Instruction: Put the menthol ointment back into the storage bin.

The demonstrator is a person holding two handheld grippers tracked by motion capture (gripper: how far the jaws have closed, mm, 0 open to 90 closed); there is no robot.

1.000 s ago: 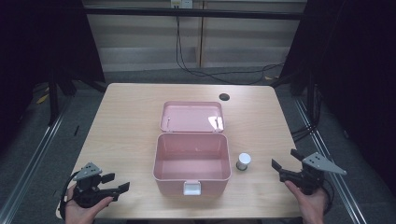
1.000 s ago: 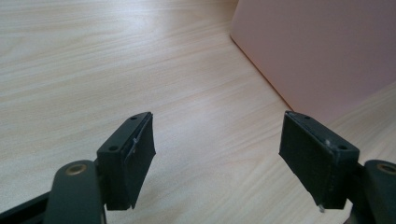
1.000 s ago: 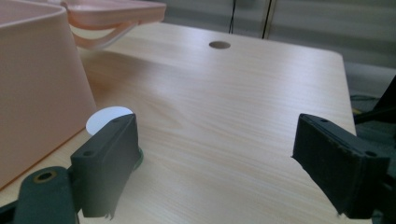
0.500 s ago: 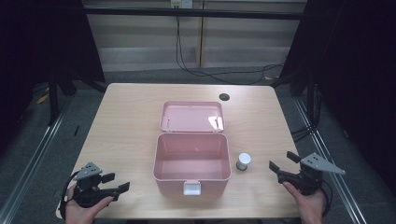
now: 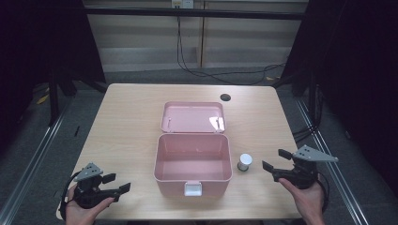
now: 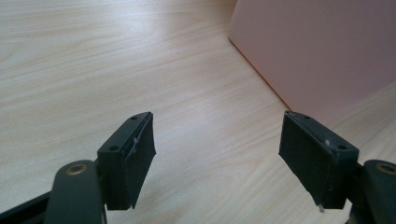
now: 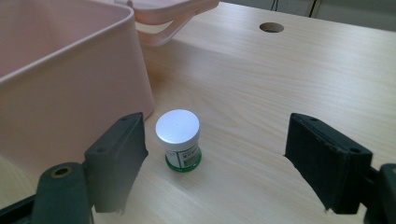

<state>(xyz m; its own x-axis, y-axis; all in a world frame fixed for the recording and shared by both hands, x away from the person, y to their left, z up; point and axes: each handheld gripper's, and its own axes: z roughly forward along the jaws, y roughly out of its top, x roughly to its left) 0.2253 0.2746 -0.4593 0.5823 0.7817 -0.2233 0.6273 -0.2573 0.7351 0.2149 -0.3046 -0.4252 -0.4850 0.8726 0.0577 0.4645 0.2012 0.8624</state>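
The small white-lidded jar [image 7: 178, 139] stands upright on the wooden desk [image 5: 122, 122], just right of the open pink plastic box [image 5: 193, 164]. The right gripper [image 5: 274, 161], fingers released, is nearer; left gripper [image 5: 117, 183] is also released.

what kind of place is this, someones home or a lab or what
Most likely a lab or recording setup, not a home. A bare wooden table stands between dark curtains, with cables on the floor behind it. A person holds tongs in each hand beside an open pink box and a small jar.
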